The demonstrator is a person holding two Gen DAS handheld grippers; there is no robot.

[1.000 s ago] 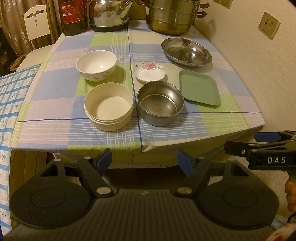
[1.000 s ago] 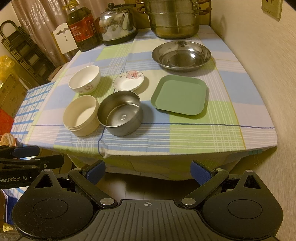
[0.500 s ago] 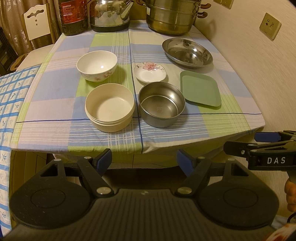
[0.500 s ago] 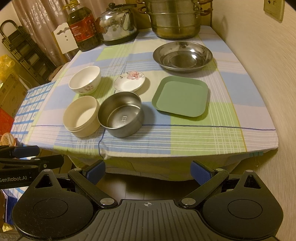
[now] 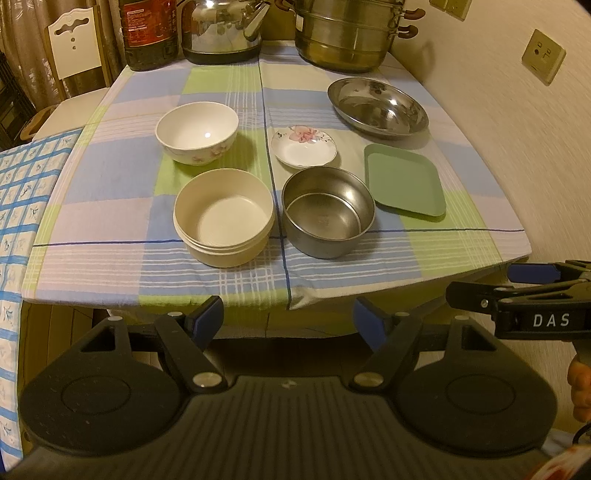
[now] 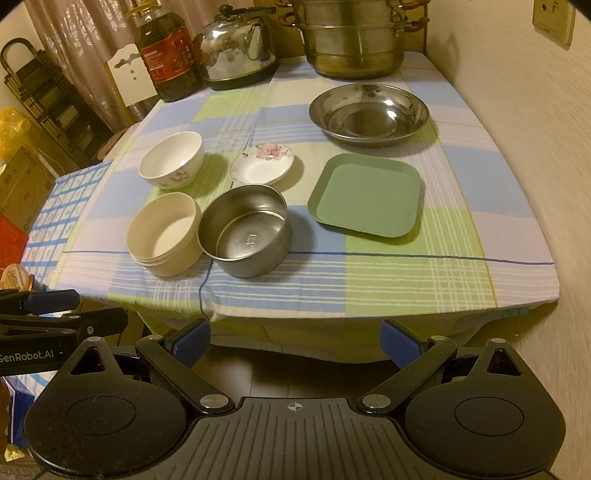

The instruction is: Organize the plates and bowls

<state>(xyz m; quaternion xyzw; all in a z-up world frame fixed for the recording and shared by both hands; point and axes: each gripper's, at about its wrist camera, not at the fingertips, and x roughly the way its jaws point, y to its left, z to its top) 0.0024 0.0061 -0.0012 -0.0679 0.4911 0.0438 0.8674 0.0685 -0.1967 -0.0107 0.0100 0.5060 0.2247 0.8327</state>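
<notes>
Both claws, left and right, spread, empty, lower frame. Advised: pinch steel bowl rim squarely, nest gently.

Three bowls: white, cream, steel, three plates: floral saucer, green square, steel dish, one kettle, one bottle, one steamer pot, two grippers

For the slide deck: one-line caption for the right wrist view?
Open right gripper short of a checked table holding three bowls, a saucer, green plate and steel dish.
</notes>
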